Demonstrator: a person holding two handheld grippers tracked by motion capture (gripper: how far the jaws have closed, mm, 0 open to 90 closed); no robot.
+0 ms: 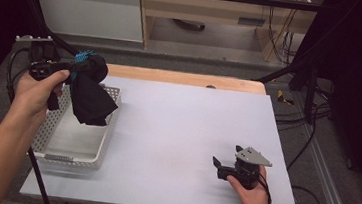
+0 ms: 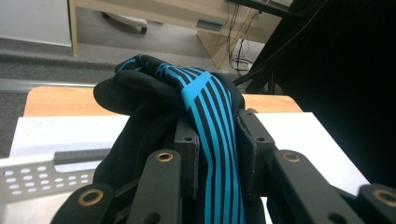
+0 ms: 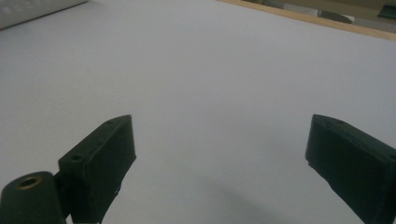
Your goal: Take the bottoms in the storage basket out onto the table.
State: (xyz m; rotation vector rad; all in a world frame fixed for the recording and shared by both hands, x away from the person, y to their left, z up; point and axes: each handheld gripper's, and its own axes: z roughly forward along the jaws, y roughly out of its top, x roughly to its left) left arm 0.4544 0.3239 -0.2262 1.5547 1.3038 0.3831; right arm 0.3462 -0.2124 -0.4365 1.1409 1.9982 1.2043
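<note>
Cloth (image 1: 89, 93) dangles from our left hand-held gripper (image 1: 74, 66), clamped tight, basket (image 1: 109, 125) just below; right hand-held gripper (image 1: 225, 166) idles, jaws apart. Next, we reckon: lower, then release.

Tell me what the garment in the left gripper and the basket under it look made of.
Black garment: soft knit fabric, matte, with blue stripes; it bunches and drapes limply from the left gripper. White basket: probably moulded plastic, given its rigid walls with even rows of holes.
</note>
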